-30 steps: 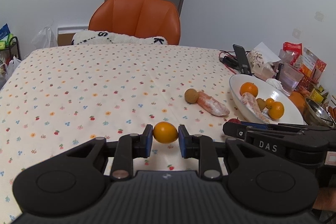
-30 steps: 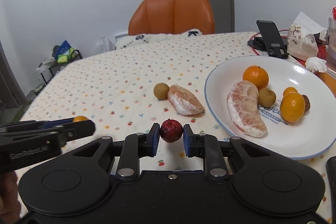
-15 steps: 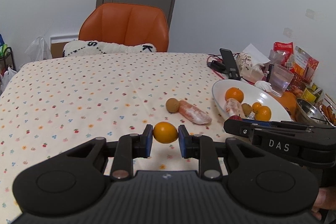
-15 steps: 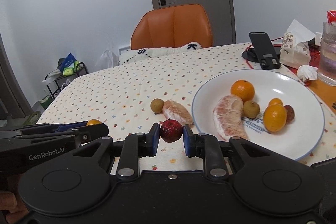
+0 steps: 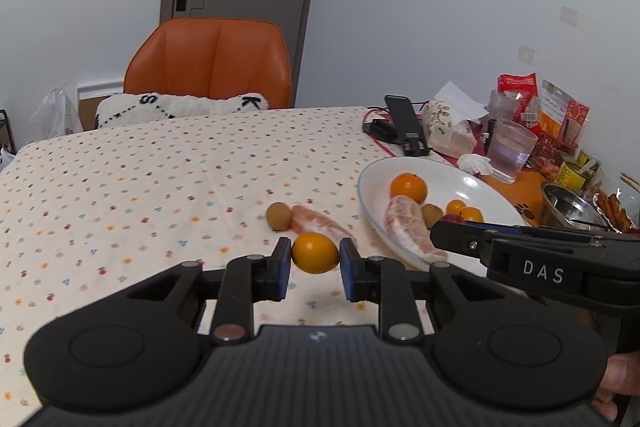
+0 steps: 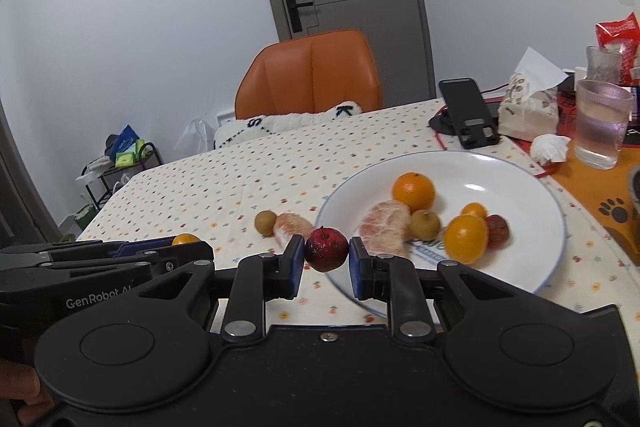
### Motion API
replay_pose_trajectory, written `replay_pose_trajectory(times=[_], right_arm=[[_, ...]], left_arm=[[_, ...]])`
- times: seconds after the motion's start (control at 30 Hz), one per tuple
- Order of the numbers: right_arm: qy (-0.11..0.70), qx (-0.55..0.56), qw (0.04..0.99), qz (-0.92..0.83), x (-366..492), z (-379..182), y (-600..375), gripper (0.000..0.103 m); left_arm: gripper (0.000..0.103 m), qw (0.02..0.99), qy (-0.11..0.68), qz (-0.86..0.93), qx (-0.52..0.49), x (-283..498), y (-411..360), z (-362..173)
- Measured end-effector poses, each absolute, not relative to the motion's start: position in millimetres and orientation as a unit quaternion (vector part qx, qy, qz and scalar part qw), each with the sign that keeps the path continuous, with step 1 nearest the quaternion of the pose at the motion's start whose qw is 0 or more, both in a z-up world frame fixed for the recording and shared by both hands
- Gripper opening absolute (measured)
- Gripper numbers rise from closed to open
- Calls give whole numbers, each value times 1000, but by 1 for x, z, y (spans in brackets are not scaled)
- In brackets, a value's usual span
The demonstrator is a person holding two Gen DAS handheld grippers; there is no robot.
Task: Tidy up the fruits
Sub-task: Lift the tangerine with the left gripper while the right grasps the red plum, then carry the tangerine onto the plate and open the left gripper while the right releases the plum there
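Floral cloth covers the surface (image 5: 140,179) under both my tools, and nearest me each one is carrying fruit. My left tool (image 5: 315,259) is clamped on a small orange (image 5: 315,253), held clear above the cloth; my right tool (image 6: 326,254) is clamped on a dark red fruit (image 6: 326,249), which sits over the near rim of the white plate (image 6: 532,187). I judge the risk lies in the release: both fruits are round and pinched only at their sides, so if I let go too high or on the sloping rim, either could roll off the plate onto the cloth, or knock the pieces already there. With the two tools close side by side, they could also bump each other on the way in. Just beyond my left tool, a small brown fruit (image 5: 278,215) and a peeled citrus segment (image 5: 318,223) lie touching on the cloth, not yet in the plate. Farther on, the plate holds a large orange (image 6: 413,191), a peeled segment (image 6: 386,229), and several smaller fruits. An orange chair (image 5: 212,65) stands at the far edge.
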State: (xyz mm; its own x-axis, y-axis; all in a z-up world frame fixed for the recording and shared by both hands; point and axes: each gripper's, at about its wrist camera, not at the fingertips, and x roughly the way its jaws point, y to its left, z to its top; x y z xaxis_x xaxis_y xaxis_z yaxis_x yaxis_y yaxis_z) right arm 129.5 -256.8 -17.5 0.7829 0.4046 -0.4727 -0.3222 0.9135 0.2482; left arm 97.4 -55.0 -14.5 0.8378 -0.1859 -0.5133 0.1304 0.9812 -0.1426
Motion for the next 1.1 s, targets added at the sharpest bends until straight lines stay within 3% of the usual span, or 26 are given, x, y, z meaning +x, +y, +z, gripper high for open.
replay_pose_trajectory(times=[0.87,1.1], right_arm=[[276,96,949,120,146,-34,-330,23],[281,103,947,116,148,-38,-340,34]], left_arm=[[24,951,276,-138,-22,127,-125,-18],[24,947,282,-153,-16,135,-143,-21]])
